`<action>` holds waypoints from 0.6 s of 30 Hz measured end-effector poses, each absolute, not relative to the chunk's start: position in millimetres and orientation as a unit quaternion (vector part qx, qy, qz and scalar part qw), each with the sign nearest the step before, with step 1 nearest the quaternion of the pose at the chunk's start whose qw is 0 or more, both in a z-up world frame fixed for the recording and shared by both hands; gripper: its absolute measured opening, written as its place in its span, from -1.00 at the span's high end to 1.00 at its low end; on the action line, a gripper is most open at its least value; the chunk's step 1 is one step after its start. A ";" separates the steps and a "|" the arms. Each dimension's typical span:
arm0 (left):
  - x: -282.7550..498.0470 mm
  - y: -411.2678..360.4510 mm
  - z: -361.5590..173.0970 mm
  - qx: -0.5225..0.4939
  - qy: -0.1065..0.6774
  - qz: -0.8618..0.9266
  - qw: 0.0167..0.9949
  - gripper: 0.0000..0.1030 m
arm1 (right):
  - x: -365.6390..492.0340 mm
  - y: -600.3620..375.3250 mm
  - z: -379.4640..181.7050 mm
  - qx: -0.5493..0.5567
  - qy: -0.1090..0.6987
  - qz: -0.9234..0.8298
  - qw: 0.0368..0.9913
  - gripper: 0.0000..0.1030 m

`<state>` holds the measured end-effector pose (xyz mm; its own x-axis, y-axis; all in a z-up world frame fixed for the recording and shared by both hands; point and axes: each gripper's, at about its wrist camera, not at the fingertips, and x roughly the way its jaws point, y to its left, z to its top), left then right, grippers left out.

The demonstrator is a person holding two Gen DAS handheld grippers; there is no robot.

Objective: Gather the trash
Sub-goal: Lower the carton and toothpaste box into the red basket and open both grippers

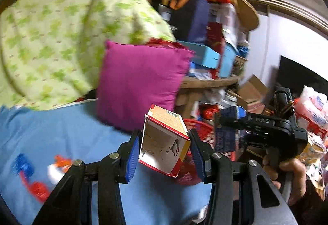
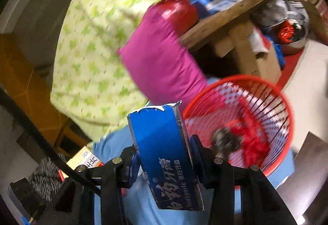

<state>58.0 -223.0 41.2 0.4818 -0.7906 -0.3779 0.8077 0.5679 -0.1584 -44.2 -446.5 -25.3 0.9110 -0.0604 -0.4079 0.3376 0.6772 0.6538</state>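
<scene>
Toothpaste box [image 2: 164, 155] between right tongs [image 2: 164, 160].

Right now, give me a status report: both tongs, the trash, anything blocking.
Left tongs shut on orange carton. Right tongs shut on blue toothpaste box. Red basket just right of it, mouth open, nothing in the way.
</scene>
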 end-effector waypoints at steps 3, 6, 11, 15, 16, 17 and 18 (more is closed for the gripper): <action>60.5 -267.8 36.2 0.036 0.226 -0.486 0.843 0.05 | -49.9 -479.2 -27.3 0.393 0.171 -0.133 0.894 0.06; 64.9 -303.3 23.2 0.056 0.241 -0.490 0.836 0.03 | -49.8 -503.3 -36.9 0.416 0.172 -0.136 0.882 0.03; 71.5 -337.3 -3.0 0.067 0.282 -0.496 0.818 -0.09 | -53.0 -534.4 -59.6 0.440 0.173 -0.149 0.868 -0.23; 69.0 -340.8 -11.9 0.070 0.290 -0.498 0.814 -0.14 | -55.3 -547.0 -72.7 0.464 0.170 -0.150 0.856 -0.41; 68.1 -334.9 -11.3 0.069 0.284 -0.497 0.817 -0.18 | -56.3 -548.8 -73.7 0.465 0.166 -0.151 0.856 -0.41; 67.0 -327.6 -10.9 0.067 0.278 -0.494 0.821 -0.23 | -57.0 -548.6 -73.2 0.464 0.162 -0.149 0.858 -0.41; 66.5 -318.5 -10.8 0.065 0.273 -0.489 0.826 -0.24 | -56.4 -548.1 -72.7 0.462 0.159 -0.147 0.860 -0.41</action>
<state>66.5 -318.5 -10.8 0.3724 -0.7726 -0.5142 0.8438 0.5125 -0.1590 -56.4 -548.1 -72.7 0.9065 -0.1060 -0.4086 0.3991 0.5309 0.7476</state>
